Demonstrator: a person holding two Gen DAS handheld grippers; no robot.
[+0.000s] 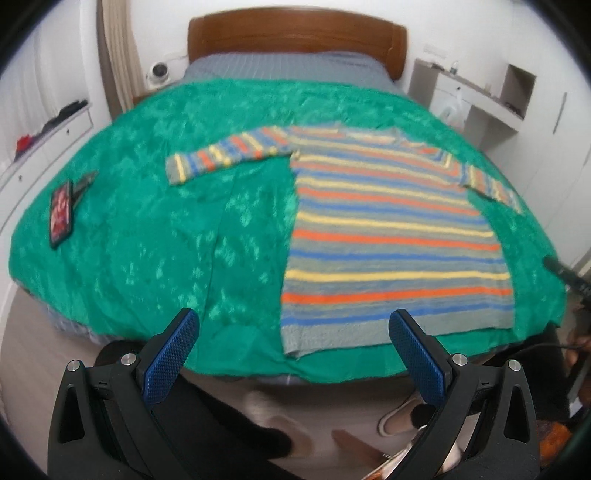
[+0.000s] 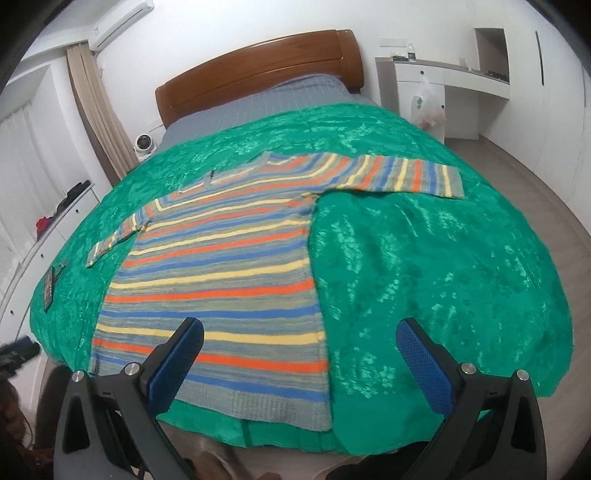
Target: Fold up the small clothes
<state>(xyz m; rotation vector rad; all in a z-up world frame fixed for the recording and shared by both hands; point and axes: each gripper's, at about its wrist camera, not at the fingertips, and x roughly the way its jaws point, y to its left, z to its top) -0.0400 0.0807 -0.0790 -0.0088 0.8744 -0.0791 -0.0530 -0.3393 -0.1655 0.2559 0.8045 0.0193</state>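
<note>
Stripes of orange, yellow, blue and grey-green were seen running across a knitted sweater, which was laid flat with both sleeves spread out to the sides. It was placed on a green blanket of crushed, shiny plush, its ribbed grey hem close to the foot edge of the bed. A wooden headboard with rounded corners was seen at the far end, past a grey quilted cover. The left gripper was held wide open and empty above the foot edge, near the hem. The right gripper was likewise spread wide with nothing between its blue textured pads.
</note>
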